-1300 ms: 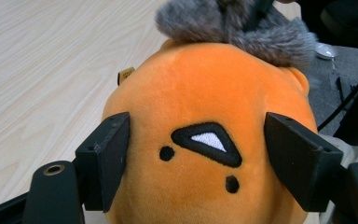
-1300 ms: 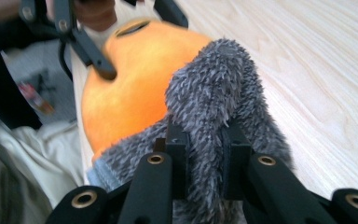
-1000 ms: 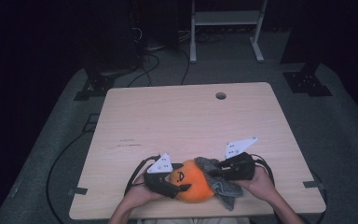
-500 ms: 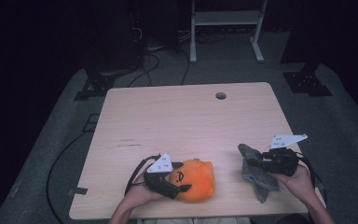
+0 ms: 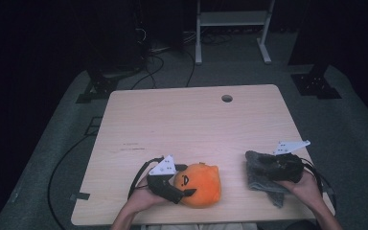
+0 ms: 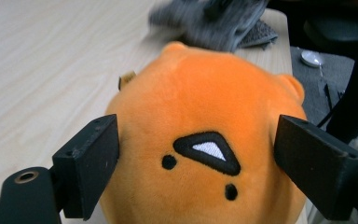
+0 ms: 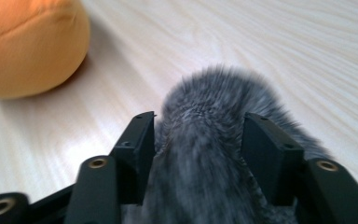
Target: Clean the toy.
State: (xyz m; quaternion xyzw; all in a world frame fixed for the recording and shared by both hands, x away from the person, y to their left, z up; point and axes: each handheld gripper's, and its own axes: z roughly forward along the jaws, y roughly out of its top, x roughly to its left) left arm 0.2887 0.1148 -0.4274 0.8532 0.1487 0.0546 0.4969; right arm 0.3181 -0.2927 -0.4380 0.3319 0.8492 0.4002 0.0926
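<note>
Between left claw (image 6: pixel 193 172) jaws, round orange plush (image 6: pixel 205 135) with embroidered black face

A light wooden table (image 5: pixel 182 124) with a round cable hole (image 5: pixel 227 98) stands on grey carpet (image 5: pixel 359 129). Behind it stand white frame legs (image 5: pixel 231 28) and black cables (image 5: pixel 160 52).

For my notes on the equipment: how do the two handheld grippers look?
Both the left gripper and the right gripper have black bodies with blocky black jaws, a grey three-cornered plate on top and a black cable trailing behind. The forearms are bare, without sleeves.
</note>
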